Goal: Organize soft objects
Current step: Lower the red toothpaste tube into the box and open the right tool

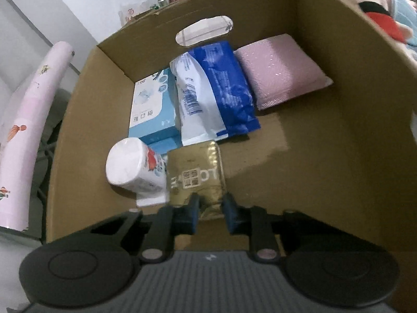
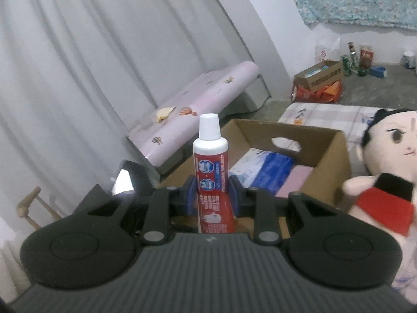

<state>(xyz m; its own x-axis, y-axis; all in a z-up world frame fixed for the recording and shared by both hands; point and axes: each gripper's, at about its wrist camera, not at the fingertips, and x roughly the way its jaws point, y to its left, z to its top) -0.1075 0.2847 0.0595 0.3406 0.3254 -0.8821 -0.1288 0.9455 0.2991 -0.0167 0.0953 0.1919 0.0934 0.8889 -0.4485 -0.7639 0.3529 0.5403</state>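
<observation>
left hand-held gripper (image 1: pixel 210 210): clamps gold packet (image 1: pixel 195 174) in box (image 1: pixel 338 156); right hand-held gripper (image 2: pixel 213 195): clamps toothpaste tube (image 2: pixel 212 172)

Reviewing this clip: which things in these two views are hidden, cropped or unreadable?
- Left wrist view: the light blue box is partly covered by the blue-and-white pouch; the gold packet's print is blurred.
- Right wrist view: the toothpaste tube's lower end is hidden behind the right hand-held gripper; the plush doll is cut off by the right edge.
</observation>
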